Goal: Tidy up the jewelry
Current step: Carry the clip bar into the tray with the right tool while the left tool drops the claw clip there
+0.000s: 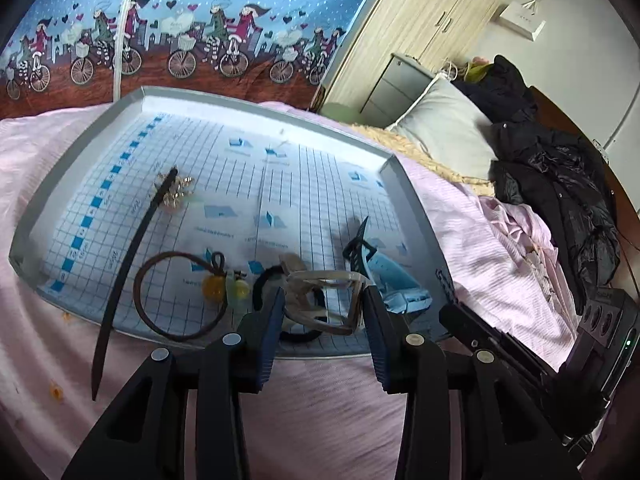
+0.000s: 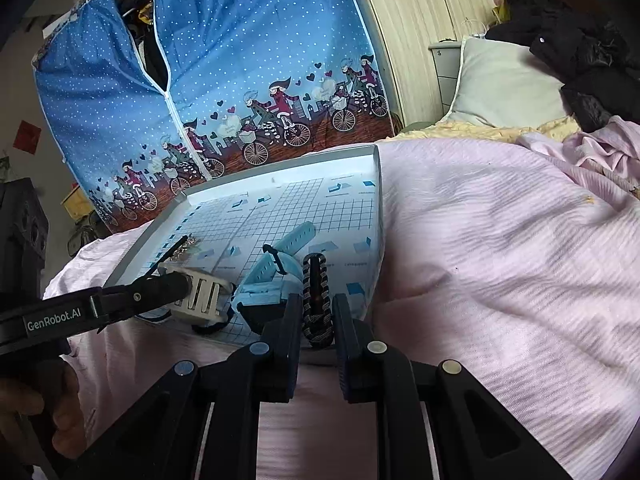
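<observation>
- While the jewelry lies mostly loose in the grey tray (image 1: 404,184) on the bed, sorting looks barely begun.
- Left tool (image 1: 324,308) grips a beige square hair claw (image 1: 340,300) at the tray's near edge, half closed.
- Right tool (image 2: 316,320) pinches a dark braided bracelet (image 2: 318,300), beside a blue watch strap (image 2: 280,264).
- Brown hair tie (image 1: 176,296) and black band (image 1: 132,264) lie untouched, farther left on the tray.

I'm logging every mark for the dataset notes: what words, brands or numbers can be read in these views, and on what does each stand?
"GenRobot.AI": on the side of the left hand-held gripper, seen from the right wrist.
"10": in the number column along the edge of the tray liner; the other digits are blurred.
Captions under the liner's blue icons: too blurred to read.
White box on the wall: mark unreadable.
</observation>
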Action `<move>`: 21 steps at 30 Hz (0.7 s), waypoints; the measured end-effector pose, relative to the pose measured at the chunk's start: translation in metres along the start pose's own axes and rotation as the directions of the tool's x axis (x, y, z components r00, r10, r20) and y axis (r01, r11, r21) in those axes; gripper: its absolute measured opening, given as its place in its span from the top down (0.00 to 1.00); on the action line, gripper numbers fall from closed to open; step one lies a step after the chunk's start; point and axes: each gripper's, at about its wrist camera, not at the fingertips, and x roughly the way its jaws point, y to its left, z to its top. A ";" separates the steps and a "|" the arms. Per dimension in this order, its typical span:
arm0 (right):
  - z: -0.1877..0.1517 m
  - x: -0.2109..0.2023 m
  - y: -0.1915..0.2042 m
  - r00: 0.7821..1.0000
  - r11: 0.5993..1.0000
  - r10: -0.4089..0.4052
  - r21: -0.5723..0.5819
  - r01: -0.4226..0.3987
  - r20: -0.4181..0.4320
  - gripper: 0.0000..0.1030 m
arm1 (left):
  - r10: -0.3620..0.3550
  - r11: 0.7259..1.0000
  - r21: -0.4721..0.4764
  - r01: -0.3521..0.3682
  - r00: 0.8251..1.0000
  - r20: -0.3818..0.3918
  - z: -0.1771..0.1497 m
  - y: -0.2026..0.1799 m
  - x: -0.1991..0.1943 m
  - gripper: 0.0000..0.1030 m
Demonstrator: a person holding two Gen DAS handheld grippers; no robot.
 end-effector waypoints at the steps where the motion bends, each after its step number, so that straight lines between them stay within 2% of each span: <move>1: 0.000 -0.001 0.000 1.000 1.000 -0.003 -0.002 0.003 0.005 0.85 | 0.009 1.000 0.003 -0.009 1.000 -0.001 0.000 -0.001 -0.001 0.66; 4: 0.000 -0.004 0.000 1.000 1.000 -0.008 -0.003 0.008 0.009 0.85 | 0.025 1.000 0.018 -0.025 1.000 -0.010 -0.001 -0.004 0.000 0.65; 6: 0.001 -0.006 -0.002 1.000 1.000 -0.007 0.006 0.007 0.014 0.84 | 0.055 0.998 0.022 -0.055 0.998 -0.019 -0.002 -0.007 0.001 0.56; 8: 0.003 -0.011 -0.004 1.000 1.000 -0.014 0.014 0.014 0.023 0.81 | 0.060 0.998 0.016 -0.060 0.998 0.001 -0.003 -0.008 -0.004 0.38; 10: 0.005 -0.020 -0.006 0.999 1.000 -0.015 0.023 0.014 0.039 0.78 | 0.055 0.998 0.008 -0.056 0.998 0.032 -0.005 -0.009 -0.014 0.33; 12: 0.008 -0.032 -0.006 0.998 0.999 -0.024 0.024 0.023 0.063 0.71 | 0.063 0.998 0.012 -0.063 0.996 0.064 -0.006 -0.012 -0.028 0.24; 16: 0.013 -0.066 -0.001 0.991 0.999 -0.032 0.015 0.030 0.128 0.44 | 0.070 0.997 0.011 -0.073 0.984 0.162 -0.006 -0.018 -0.064 0.02; 20: 0.012 -0.108 0.017 0.980 1.000 -0.008 -0.027 0.013 0.201 0.12 | 0.083 0.995 0.037 -0.096 0.961 0.262 -0.013 -0.030 -0.109 0.02; 21: 0.012 -0.117 0.022 0.977 0.999 0.001 -0.040 0.008 0.214 0.09 | 0.092 0.993 0.049 -0.111 0.952 0.292 -0.017 -0.034 -0.122 0.02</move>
